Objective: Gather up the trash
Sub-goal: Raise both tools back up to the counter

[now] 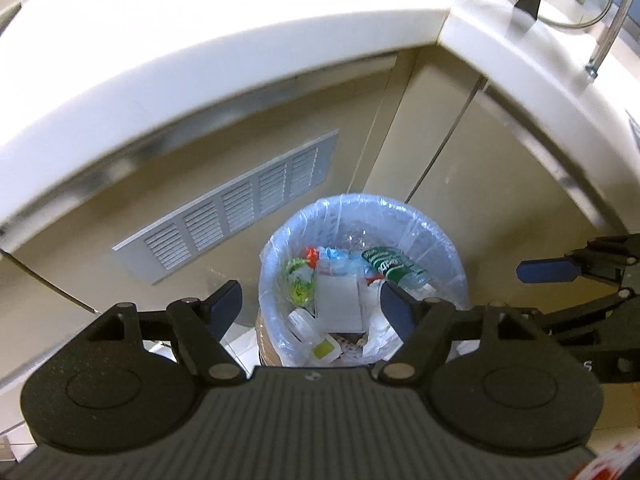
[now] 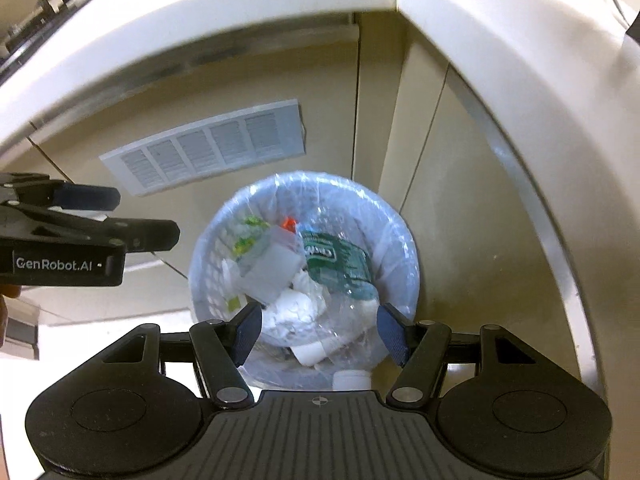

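A round white bin (image 1: pixel 452 268) lined with a clear bag stands on the floor in the cabinet corner; it also shows in the right wrist view (image 2: pixel 404 256). It holds a crushed bottle with a green label (image 1: pixel 390 266) (image 2: pixel 338 262), a grey-white flat packet (image 1: pixel 340 300) (image 2: pixel 274 276), crumpled white paper (image 2: pixel 296 306), green and yellow wrappers (image 1: pixel 298 280) and a small white container (image 1: pixel 304 322). My left gripper (image 1: pixel 310 312) hovers above the bin, open and empty. My right gripper (image 2: pixel 320 334) also hovers above it, open and empty.
A white countertop (image 1: pixel 200 40) curves around the corner above beige cabinet doors (image 1: pixel 480 168). A grey vent grille (image 1: pixel 240 208) sits in the left door. The right gripper shows at the right edge of the left wrist view (image 1: pixel 560 272); the left gripper shows at the left edge of the right wrist view (image 2: pixel 80 232).
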`<action>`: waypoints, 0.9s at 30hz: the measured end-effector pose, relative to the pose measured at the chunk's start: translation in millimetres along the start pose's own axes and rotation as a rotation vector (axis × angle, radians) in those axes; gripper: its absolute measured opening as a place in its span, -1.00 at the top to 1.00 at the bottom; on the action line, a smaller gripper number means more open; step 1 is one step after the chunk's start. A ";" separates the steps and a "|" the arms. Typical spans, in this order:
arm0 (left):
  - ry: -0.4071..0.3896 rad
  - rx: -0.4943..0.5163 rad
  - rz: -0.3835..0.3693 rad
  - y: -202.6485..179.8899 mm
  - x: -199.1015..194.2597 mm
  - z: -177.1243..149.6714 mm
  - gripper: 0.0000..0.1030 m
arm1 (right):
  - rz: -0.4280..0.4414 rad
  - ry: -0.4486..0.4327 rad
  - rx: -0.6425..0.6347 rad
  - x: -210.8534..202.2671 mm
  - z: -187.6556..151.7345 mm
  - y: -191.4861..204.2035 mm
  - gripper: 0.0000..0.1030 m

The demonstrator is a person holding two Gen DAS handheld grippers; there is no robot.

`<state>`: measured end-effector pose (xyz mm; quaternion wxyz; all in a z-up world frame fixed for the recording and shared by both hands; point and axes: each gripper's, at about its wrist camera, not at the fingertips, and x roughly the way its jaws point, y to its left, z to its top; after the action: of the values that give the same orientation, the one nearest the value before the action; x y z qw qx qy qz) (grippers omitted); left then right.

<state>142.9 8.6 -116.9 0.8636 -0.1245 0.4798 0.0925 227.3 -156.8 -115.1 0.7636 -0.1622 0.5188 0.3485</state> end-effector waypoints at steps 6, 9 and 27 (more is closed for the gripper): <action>-0.067 -0.013 -0.039 -1.3 -42.4 8.7 -0.47 | 0.038 -0.113 0.011 -40.5 4.2 5.5 -0.24; -0.115 -0.007 -0.055 -3.8 -67.4 14.1 -0.52 | 0.070 -0.208 -0.001 -69.7 6.5 9.7 -0.24; -0.323 0.051 -0.004 13.4 -115.6 91.8 -0.67 | -0.048 -0.500 0.095 -138.5 53.4 -9.5 -0.24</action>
<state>152.7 44.5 26.6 0.9325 -0.0869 0.3368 0.0971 239.9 -181.3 31.0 0.8829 -0.0470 0.3259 0.3347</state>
